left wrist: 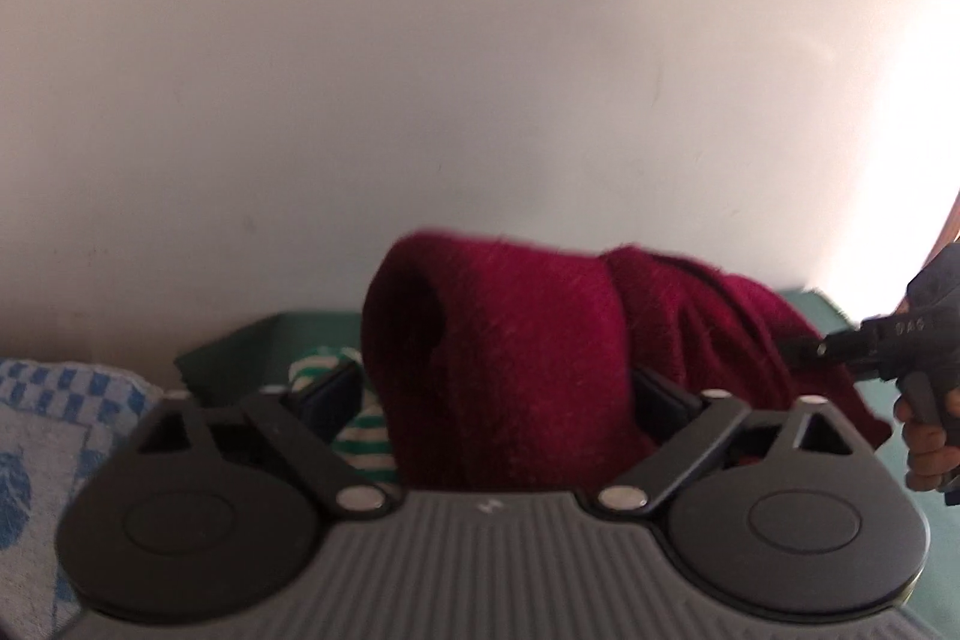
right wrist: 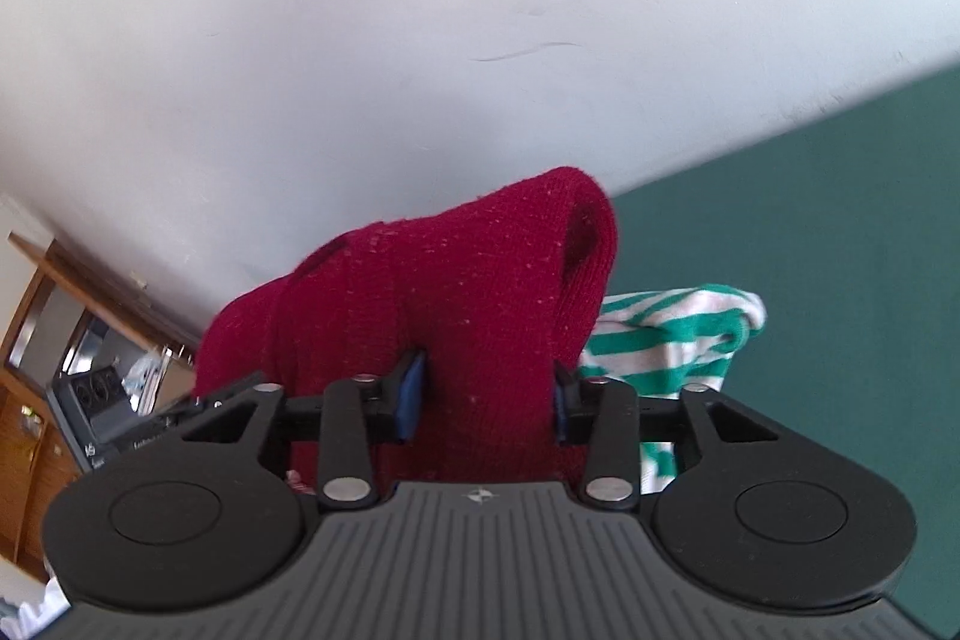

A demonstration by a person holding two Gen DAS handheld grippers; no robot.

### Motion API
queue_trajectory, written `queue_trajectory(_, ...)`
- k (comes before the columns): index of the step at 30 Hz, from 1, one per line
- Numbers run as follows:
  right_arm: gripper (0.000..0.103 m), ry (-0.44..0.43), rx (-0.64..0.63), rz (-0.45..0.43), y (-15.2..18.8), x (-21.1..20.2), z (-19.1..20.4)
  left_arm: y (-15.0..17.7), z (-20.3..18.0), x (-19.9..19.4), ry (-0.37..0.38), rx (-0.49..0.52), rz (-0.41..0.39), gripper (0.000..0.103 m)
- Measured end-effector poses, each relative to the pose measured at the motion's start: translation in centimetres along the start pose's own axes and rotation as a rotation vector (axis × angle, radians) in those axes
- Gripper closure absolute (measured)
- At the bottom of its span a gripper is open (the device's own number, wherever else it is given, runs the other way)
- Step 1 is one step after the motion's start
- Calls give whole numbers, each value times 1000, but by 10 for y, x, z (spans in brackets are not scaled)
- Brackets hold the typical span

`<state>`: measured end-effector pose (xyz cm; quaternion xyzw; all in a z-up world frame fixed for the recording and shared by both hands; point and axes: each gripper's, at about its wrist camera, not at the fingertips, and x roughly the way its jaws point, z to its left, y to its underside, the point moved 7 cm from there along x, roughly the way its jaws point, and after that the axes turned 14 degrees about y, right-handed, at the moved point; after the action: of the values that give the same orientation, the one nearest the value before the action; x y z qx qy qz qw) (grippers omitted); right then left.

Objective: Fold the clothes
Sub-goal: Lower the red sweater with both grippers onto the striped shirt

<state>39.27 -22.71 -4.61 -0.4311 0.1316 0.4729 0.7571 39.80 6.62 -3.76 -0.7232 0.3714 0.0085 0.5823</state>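
You have the dark red knit garment (left wrist: 510, 370) held up off the green tabletop (right wrist: 810, 232), with both grippers pinching it: the left gripper (left wrist: 498, 394) has a thick bunch of the knit between its blue pads, and the right gripper (right wrist: 486, 400) is clamped on another bunched part, so the cloth hangs between your 2 hands in front of the white wall (left wrist: 420, 40). Judged from this, the fold of this piece is not yet made; it looks crumpled rather than spread, and you would need to lay it flat before any crease goes in. A green-and-white striped garment (right wrist: 672, 334) lies unfolded on the tabletop just behind the red one, so at least 2 pieces remain. A blue checked towel (left wrist: 54, 418) sits at the left edge of the left view; whether it is folded cannot be told. For room, the tabletop is bare to the right of the striped piece, while the wall closes off the far side and the towel crowds your left.
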Motion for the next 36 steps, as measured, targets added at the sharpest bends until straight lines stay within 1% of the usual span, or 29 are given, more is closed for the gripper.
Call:
queue_trajectory(1, 68, -14, 32, 8, 1, -8, 6, -2, 3, -2, -1, -4, 7, 24)
queue_trajectory(3, 70, -44, 50, 2, 2, -23, 19, -5, 9, -3, -2, -13, 28, 28)
queue_trajectory(4, 70, -58, 56, -3, 3, -31, 25, -7, 13, -4, -3, -18, 38, 26)
queue_trajectory(5, 70, -31, 67, -2, 5, -26, 20, -9, 16, -4, -4, -23, 48, 23)
queue_trajectory(6, 70, 10, 81, 1, 7, -17, 11, -9, 20, -1, -24, -32, 50, 13)
queue_trajectory(7, 70, 51, 95, 4, 10, -8, 3, -6, 22, 4, -28, -55, 51, 10)
queue_trajectory(8, 70, 93, 109, 6, 13, 1, -6, -3, 23, 9, -30, -79, 52, 10)
queue_trajectory(9, 62, 134, 123, 9, 16, 10, -14, 0, 24, 14, -32, -102, 54, 10)
queue_trajectory(10, 57, 115, 164, -9, 17, 15, -24, 0, 20, 17, -38, -104, 47, 10)
queue_trajectory(11, 50, 79, 202, -20, 17, 15, -30, -1, 14, 14, -42, -88, 36, 11)
queue_trajectory(12, 48, 68, 194, -47, 16, 10, -29, -3, 9, 5, -35, -57, 26, 12)
queue_trajectory(13, 44, 65, 173, -81, 14, 2, -25, -3, 6, -5, -40, -16, 14, 7)
queue_trajectory(15, 34, 103, 97, -135, 9, -14, -19, -5, 3, -28, -50, 54, -7, 2)
queue_trajectory(17, 34, 143, 51, -202, 3, -33, -17, -3, 6, -49, -47, 71, -5, 2)
queue_trajectory(18, 42, 176, 33, -249, 0, -45, -15, -5, 8, -62, -80, 72, -33, 4)
queue_trajectory(19, 51, 210, 14, -297, -4, -57, -14, -8, 12, -76, -118, 72, -66, 20)
queue_trajectory(20, 67, 243, -41, -355, -7, -66, -3, -21, 7, -84, -115, 73, -106, 29)
queue_trajectory(21, 70, 275, -109, -416, -10, -75, 12, -34, 1, -91, -107, 73, -148, 46)
queue_trajectory(22, 70, 308, -176, -477, -12, -84, 27, -48, -4, -99, -99, 74, -189, 56)
queue_trajectory(23, 69, 339, -222, -526, -14, -84, 43, -60, -13, -96, -112, 87, -232, 57)
queue_trajectory(24, 65, 370, -261, -573, -16, -80, 61, -69, -24, -87, -135, 104, -267, 59)
queue_trajectory(26, 57, 424, -313, -632, -16, -59, 83, -70, -37, -47, -175, 135, -245, 59)
queue_trajectory(28, 55, 489, -370, -663, -11, -29, 98, -70, -49, -5, -215, 165, -217, 59)
queue_trajectory(31, 61, 577, -445, -644, 3, 15, 101, -42, -34, 55, -311, 193, -76, 62)
queue_trajectory(32, 61, 610, -452, -628, 6, 27, 95, -33, -26, 62, -332, 185, -70, 62)
queue_trajectory(33, 61, 628, -438, -598, 8, 36, 85, -26, -16, 62, -322, 152, -89, 60)
queue_trajectory(34, 61, 623, -401, -580, 9, 41, 73, -19, -5, 62, -307, 114, -112, 52)
queue_trajectory(35, 56, 606, -358, -562, 10, 45, 61, -12, 5, 62, -293, 77, -135, 48)
queue_trajectory(36, 53, 586, -313, -543, 10, 50, 49, -6, 15, 62, -264, 31, -152, 43)
